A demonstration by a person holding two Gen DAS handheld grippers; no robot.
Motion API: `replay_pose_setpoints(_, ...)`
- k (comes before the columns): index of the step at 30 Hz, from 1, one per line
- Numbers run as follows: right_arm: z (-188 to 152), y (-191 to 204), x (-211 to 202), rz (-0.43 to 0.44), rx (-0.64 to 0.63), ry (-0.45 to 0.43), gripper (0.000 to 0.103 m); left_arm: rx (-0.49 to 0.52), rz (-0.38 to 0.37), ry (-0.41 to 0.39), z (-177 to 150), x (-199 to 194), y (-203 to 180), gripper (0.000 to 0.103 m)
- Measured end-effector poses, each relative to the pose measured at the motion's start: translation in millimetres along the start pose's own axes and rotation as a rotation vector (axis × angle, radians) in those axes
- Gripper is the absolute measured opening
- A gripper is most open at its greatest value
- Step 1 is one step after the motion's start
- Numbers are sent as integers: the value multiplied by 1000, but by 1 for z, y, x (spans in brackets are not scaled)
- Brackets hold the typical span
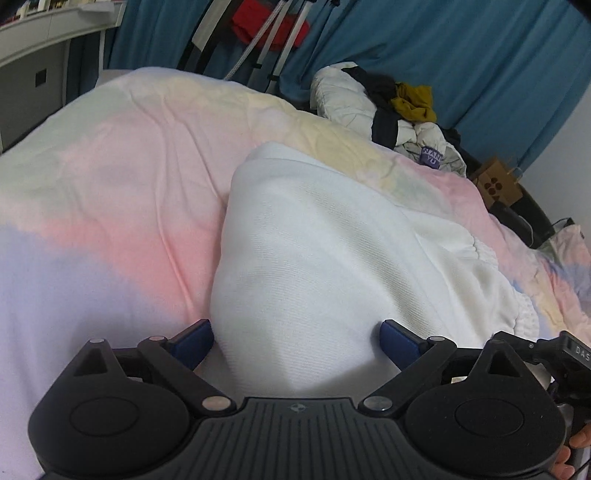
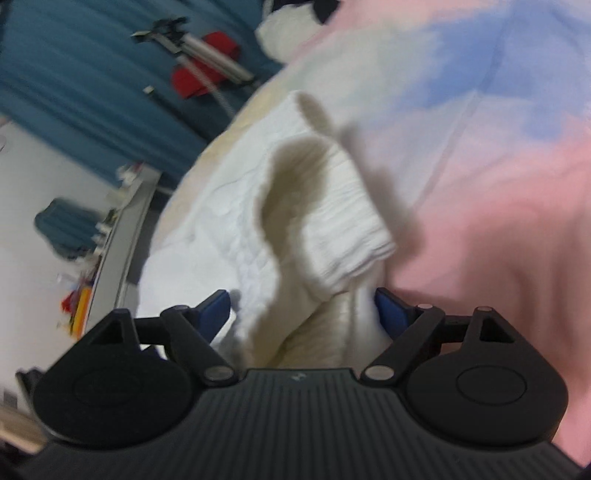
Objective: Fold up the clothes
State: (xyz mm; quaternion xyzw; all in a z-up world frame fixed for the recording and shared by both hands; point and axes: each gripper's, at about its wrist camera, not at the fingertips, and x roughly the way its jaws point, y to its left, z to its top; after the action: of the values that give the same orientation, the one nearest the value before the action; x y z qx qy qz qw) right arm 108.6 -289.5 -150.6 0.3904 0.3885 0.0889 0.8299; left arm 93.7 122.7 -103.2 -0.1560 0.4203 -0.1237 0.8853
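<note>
White garment (image 1: 314,258) is seen lying on the pastel bedspread (image 1: 110,184), w/ its ribbed hem (image 2: 351,221) lifted and bunched in the right-wrist view. A crooked fold or slipped layer is judged likely, since cloth is only loosely gathered. Left gripper (image 1: 297,338) and right gripper (image 2: 303,308) are both spread wide w/ fabric between the jaws, nothing clamped.

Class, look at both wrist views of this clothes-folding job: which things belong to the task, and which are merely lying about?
Belongs to the job:
- white garment, spread on the bed
- left gripper, open around its fabric
- right gripper, open around its ribbed end
- pastel bedsheet, the work surface

Just lying about:
- pale puffer jacket
- mustard cloth
- cardboard box
- red item by the blue curtain
</note>
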Motion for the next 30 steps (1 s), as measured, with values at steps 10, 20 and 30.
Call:
replay_pose_setpoints(10, -14, 25, 7, -142, -179, -40, 49, 24, 24, -40, -14, -4, 2, 52)
replay_pose_setpoints(20, 14, 59, -78, 38, -186, -273, 36, 94, -53, -210, -4, -65, -61, 35)
replay_pose_setpoints(30, 88, -5, -159, 83, -81, -572, 36, 278, -199, -265, 61, -15, -238, 35)
